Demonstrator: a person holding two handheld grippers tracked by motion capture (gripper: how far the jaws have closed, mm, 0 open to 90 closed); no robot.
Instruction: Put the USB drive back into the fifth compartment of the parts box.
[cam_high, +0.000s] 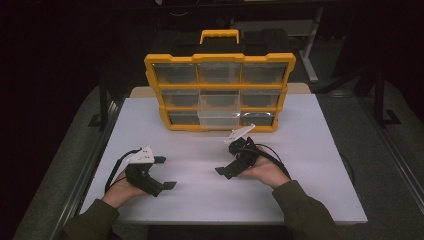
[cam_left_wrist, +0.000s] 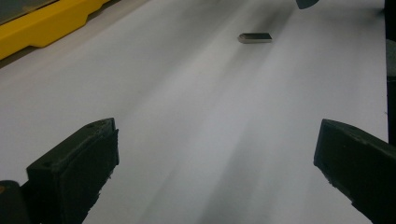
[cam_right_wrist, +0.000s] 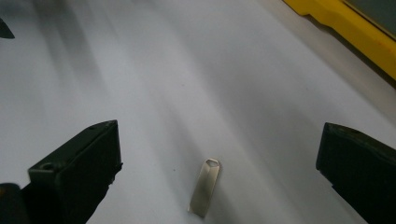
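A small silver metal USB stick lies flat on the white table. My right gripper is open, and the stick sits on the table between and just ahead of its two black jaws, touching neither. In the left gripper view the same stick lies farther off, ahead of my open left gripper, which holds nothing. From above, the left gripper is at the front left and the right gripper is near the middle. Each points inward toward the other.
A yellow organizer with clear drawers stands upright at the back of the table, and its lower middle drawer is pulled out. Its yellow base edges both gripper views. Dark floor surrounds the table.
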